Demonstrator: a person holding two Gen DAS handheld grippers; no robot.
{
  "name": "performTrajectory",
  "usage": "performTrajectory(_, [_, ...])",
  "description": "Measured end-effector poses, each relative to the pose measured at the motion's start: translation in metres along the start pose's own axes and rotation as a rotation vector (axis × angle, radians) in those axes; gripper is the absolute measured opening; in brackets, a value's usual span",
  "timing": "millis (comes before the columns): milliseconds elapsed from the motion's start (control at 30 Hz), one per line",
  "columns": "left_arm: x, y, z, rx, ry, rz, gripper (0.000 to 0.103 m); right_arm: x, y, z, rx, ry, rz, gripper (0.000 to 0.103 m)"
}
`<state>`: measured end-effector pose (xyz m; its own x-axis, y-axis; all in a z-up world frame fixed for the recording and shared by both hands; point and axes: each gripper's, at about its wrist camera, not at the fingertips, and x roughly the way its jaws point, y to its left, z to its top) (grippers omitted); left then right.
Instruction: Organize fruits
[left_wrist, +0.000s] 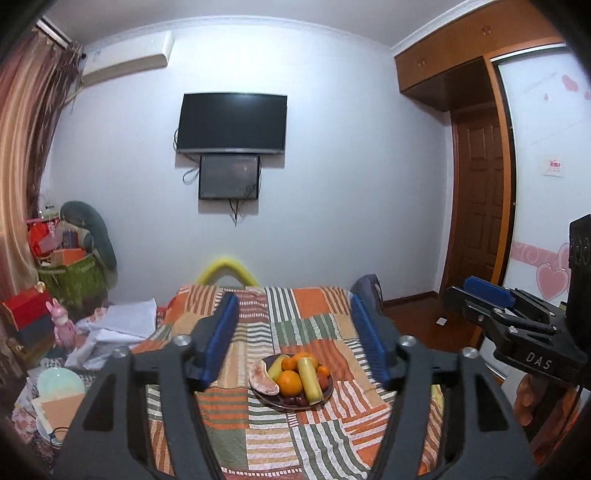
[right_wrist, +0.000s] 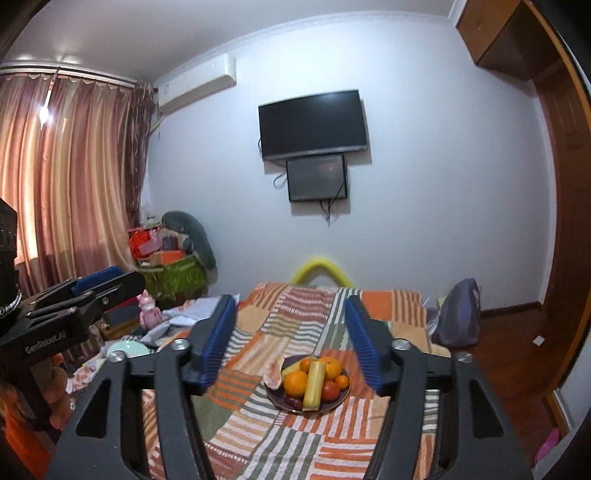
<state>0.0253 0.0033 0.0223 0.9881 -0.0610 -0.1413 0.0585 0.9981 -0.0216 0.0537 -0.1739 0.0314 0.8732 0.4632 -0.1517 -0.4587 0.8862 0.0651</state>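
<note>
Toward the near end of the patchwork-covered bed (left_wrist: 317, 310), midway between its side edges, a dark plate (left_wrist: 330, 392) carries the fruits (left_wrist: 290, 382) heaped together, already gathered in one place. Left gripper (left_wrist: 293, 338) and right gripper (right_wrist: 291, 334) hover above, fingers spread wide, holding nothing, seemingly surveying. Television (left_wrist: 232, 122) on far wall; clutter beside curtains (right_wrist: 70, 177).

Bed (left_wrist: 317, 435), patchwork striped cover; fruit plate (left_wrist: 271, 403) resting mid-bed.

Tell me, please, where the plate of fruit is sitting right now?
The plate of fruit sits on the striped patchwork bedspread, near the middle of the bed, ahead of both open grippers and centred between their fingers in both wrist views.
</note>
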Motion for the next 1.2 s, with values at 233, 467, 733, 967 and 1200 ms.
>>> performTrajectory(233, [-0.021,-0.008,-0.002,-0.003,-0.026,0.006,0.098,-0.011,0.01,-0.003,-0.02,-0.057,-0.063,0.097])
performTrajectory(467, [-0.028,-0.009,-0.005,-0.004,-0.023,0.014,0.102,-0.019,0.012,-0.007,-0.016,-0.057,-0.084,0.103])
performTrajectory(733, [-0.029,-0.006,-0.009,-0.012,-0.011,0.017,0.103,-0.031,0.012,-0.016,-0.03,-0.051,-0.097,0.103])
performTrajectory(967, [-0.028,-0.009,-0.01,-0.004,-0.008,0.015,0.103,-0.031,0.012,-0.014,-0.025,-0.047,-0.101,0.103])
performTrajectory(1200, [-0.026,-0.008,-0.011,-0.008,-0.003,0.016,0.103,-0.032,0.011,-0.015,-0.02,-0.044,-0.1,0.103])
